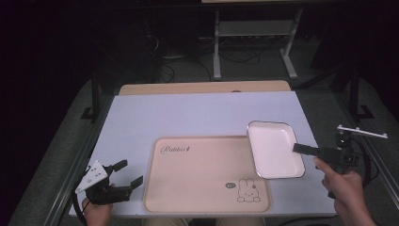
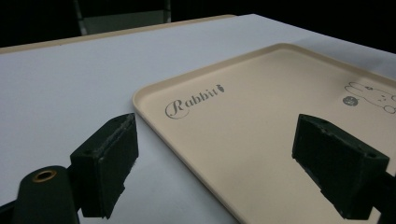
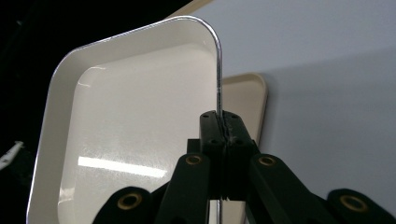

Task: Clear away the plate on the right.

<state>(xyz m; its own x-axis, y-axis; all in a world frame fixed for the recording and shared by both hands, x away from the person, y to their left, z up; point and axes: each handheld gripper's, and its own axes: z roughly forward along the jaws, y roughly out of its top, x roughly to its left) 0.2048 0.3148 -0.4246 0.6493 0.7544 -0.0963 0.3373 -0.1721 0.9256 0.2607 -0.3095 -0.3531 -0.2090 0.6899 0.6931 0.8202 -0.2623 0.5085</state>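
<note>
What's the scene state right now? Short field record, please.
surface: white table
large item: beige rabbit-print tray, flat on the table near the front edge
held item: white rectangular dish, gripped by its right rim, its left part over the tray's right end
right gripper: shut on the dish rim
left gripper: open, holding nothing, at the tray's left edge
left jaws: one over bare table, one over the tray
</note>
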